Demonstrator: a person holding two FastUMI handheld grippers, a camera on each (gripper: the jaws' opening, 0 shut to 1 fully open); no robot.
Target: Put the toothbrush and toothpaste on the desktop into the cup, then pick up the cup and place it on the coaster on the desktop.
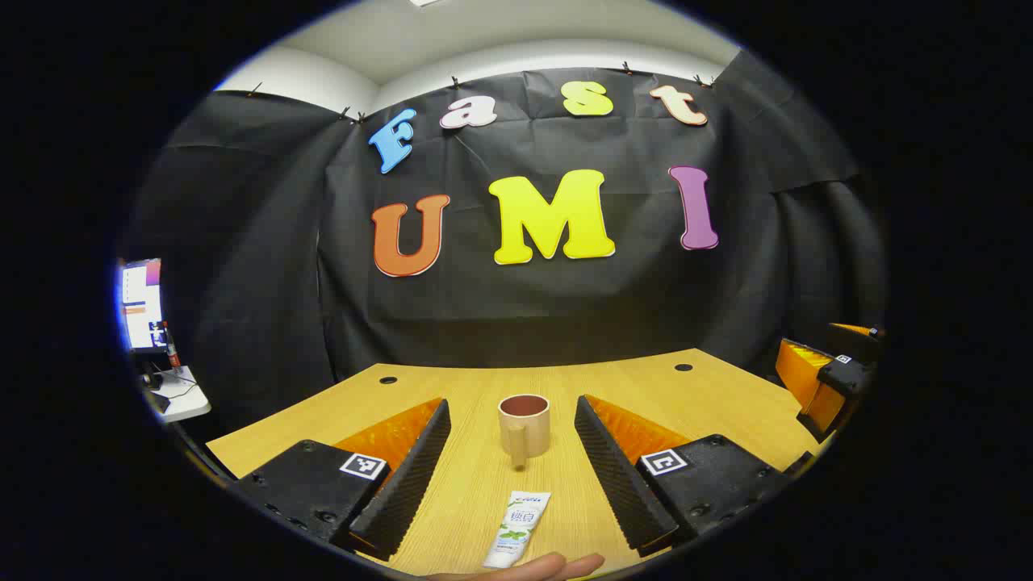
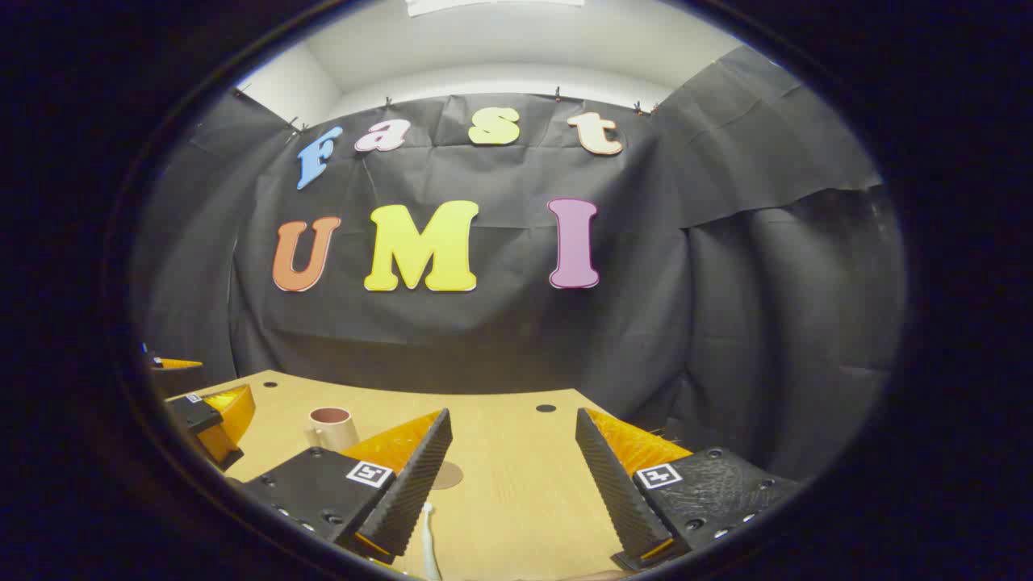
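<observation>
— How do the two grippers stand?

— The left gripper (image 1: 512, 468) has its fingers spread wide with nothing between them but desk. The right gripper (image 2: 510, 482) is spread just as wide and empty too; from the left gripper view it sits at the far right edge of the desk.

— And the task's things?

— In the left gripper view the cup (image 1: 524, 427) stands upright on the desk ahead, framed between the fingers, handle toward the camera. The toothpaste (image 1: 517, 528) lies flat nearer, pointing at the cup, and a fingertip (image 1: 529, 568) touches its near end. In the right gripper view the toothbrush (image 2: 428, 542) lies by the left finger, the coaster (image 2: 445, 475) just beyond it, partly hidden.

— The surroundings?

— A pale wooden desk (image 1: 710, 403) with cable holes, black cloth behind, a white ceiling, and a lit monitor (image 1: 142, 304) on a side table at left.
</observation>
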